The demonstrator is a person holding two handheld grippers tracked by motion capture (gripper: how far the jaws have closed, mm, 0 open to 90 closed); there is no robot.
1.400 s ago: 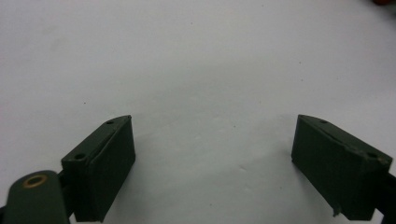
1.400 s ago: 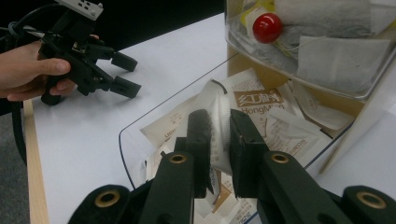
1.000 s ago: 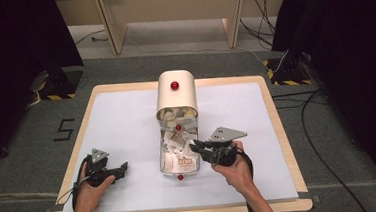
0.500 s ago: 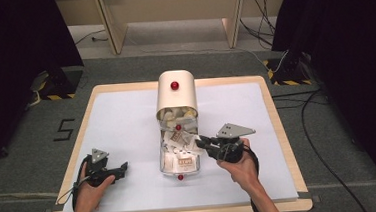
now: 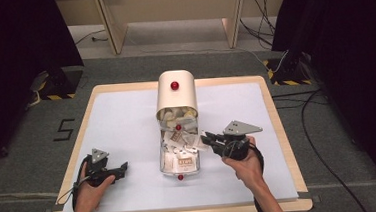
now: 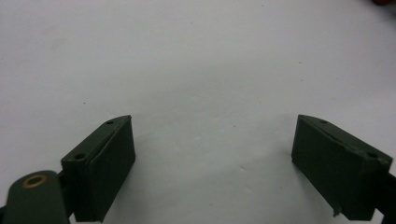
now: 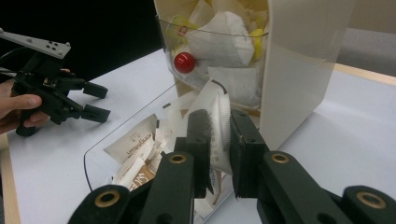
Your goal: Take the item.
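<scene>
Right tool [image 7: 219,140] clamped on a white sachet [image 7: 215,122], lifted just above the clear tray [image 5: 166,163] at counter centre. Tray full of loose sachets, lying flat against the cream dispenser [image 5: 175,93] at its 12 o'clock; red knob [image 7: 184,62] on the dispenser's clear front. Left tool [image 5: 123,169] at the tray's 9 o'clock, well apart, resting on the white counter [image 5: 127,120], jaws wide apart, nothing between.
</scene>
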